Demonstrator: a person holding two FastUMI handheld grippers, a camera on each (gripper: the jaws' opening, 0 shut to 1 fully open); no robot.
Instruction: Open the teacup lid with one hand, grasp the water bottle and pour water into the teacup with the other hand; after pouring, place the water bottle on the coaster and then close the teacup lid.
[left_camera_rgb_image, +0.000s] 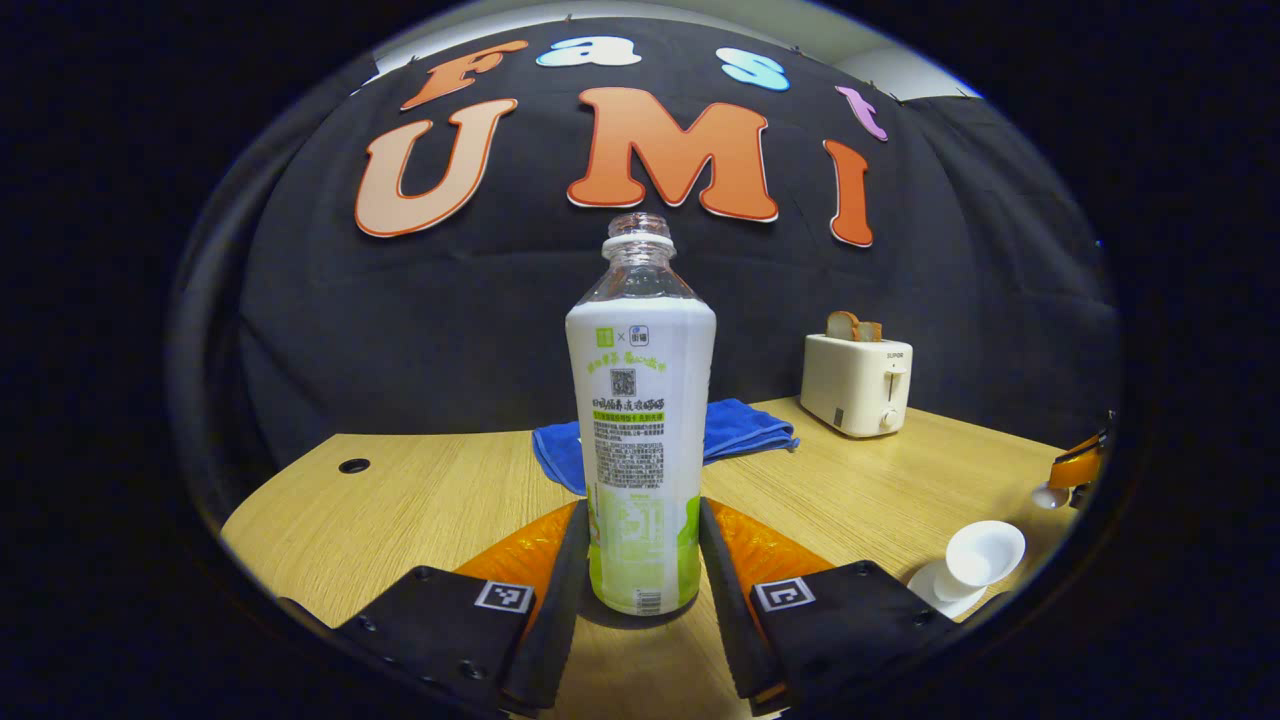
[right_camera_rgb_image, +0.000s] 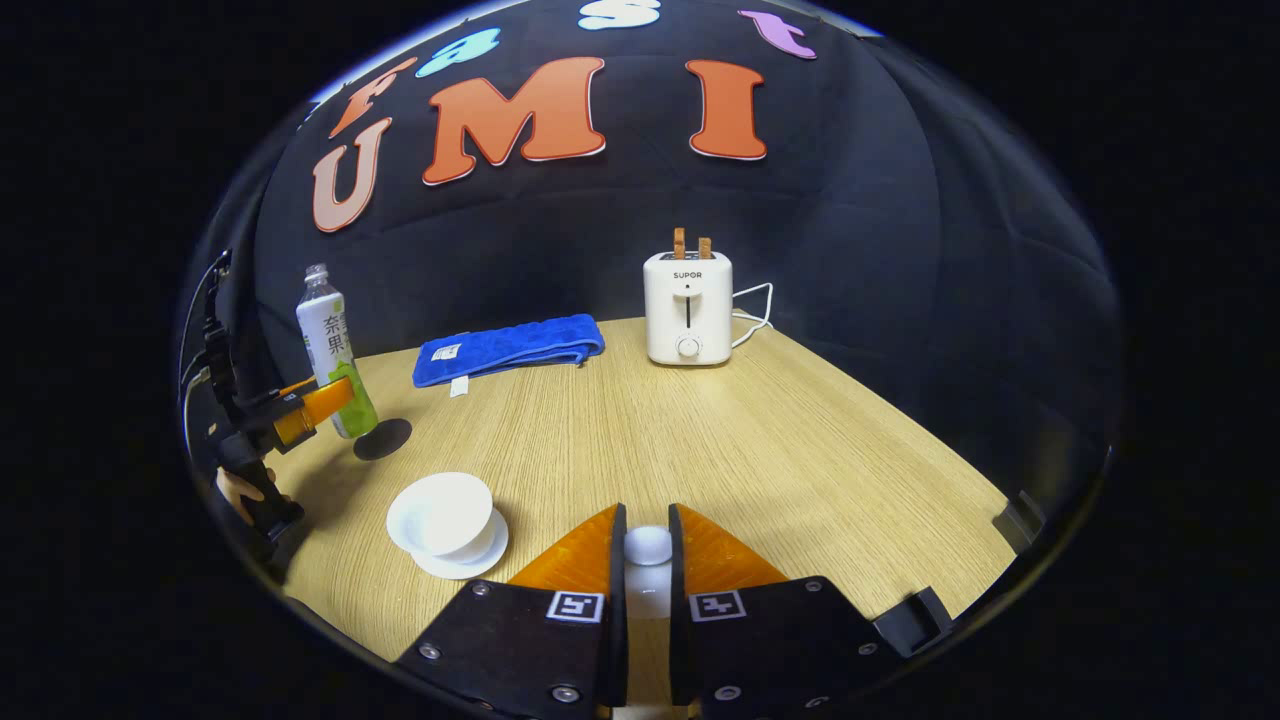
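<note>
At the centre of the left gripper view, the water bottle (left_camera_rgb_image: 643, 430) is seen upright on the coaster (left_camera_rgb_image: 625, 612), flanked by the left gripper (left_camera_rgb_image: 640, 560), whose fingers stand beside it; contact cannot be told. At lower left of the right gripper view sits the uncovered teacup (right_camera_rgb_image: 440, 513). The teacup lid (right_camera_rgb_image: 648, 548), at bottom centre, is clamped in the right gripper (right_camera_rgb_image: 647, 560).

The left gripper view sits low and close behind the water bottle (left_camera_rgb_image: 641, 430), facing the booth wall. The right gripper view looks from higher across the desk (right_camera_rgb_image: 700, 430). Both share the toaster (left_camera_rgb_image: 857, 384) and blue towel (right_camera_rgb_image: 508, 347).
</note>
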